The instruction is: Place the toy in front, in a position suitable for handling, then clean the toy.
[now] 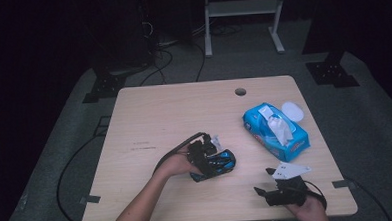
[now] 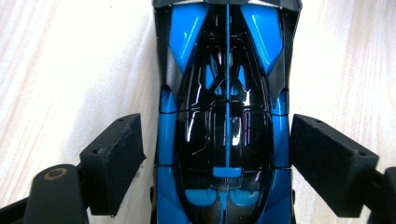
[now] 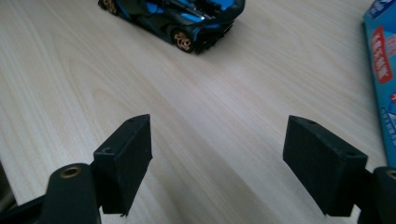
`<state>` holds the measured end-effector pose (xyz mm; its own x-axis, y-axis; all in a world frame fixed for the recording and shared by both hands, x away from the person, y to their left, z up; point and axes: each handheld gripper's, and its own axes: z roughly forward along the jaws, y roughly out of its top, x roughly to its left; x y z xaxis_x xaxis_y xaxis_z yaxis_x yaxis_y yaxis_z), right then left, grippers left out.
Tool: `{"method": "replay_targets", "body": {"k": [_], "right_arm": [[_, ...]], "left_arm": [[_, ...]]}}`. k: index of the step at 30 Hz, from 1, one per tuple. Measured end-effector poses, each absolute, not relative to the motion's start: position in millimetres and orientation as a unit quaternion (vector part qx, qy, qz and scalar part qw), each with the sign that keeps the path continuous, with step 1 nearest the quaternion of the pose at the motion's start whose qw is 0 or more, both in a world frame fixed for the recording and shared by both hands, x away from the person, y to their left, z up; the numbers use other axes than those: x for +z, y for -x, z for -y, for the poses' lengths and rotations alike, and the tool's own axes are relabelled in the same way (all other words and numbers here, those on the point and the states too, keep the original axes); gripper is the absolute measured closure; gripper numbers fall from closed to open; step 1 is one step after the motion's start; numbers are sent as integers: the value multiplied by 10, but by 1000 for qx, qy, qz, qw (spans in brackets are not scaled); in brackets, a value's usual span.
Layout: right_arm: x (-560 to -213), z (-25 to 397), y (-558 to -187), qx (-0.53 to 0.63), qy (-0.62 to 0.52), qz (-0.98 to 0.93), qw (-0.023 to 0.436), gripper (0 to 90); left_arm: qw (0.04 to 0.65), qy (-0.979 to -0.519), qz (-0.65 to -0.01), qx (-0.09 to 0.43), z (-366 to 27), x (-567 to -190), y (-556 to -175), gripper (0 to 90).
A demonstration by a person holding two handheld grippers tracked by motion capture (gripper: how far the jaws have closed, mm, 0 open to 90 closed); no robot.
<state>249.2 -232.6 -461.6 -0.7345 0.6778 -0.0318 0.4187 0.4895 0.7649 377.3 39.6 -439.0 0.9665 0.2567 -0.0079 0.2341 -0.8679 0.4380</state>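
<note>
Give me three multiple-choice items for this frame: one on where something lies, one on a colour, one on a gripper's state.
1. Where is the wipes pack?
A. right half of the table
B. left edge
C. on the floor

2. What colours is the toy car?
A. red and white
B. blue and black
C. all yellow

3. How do the left gripper jaws stand?
A. shut, empty
B. around the pack
C. either side of the car

Answers: 1 A, the high view shows it at the right. 2 B, blue panels, black canopy. 3 C, the left gripper view shows a jaw at each flank; contact is unclear.
</note>
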Motion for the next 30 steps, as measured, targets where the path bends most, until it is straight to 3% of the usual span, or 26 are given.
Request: {"method": "replay_targets", "body": {"k": [5,15,23,30], "right_arm": [[-4588,2410,-2520,407,-343,-831,162,228],[-4323,2528,-2585,442,-350,-808,174,210],[-4053,2639,-2948,462,-371,-780,201,198],[-3930,2729,-3323,460,-400,-766,204,217]], "left_arm": [[257,-955,-141,35,-524,-4369,-3716,113],[362,-913,-171,76,-974,-4427,-3460,97],[426,-879,-193,96,-1209,-4477,-3383,89],[429,-873,-209,98,-1251,-4576,-3413,88]]}}
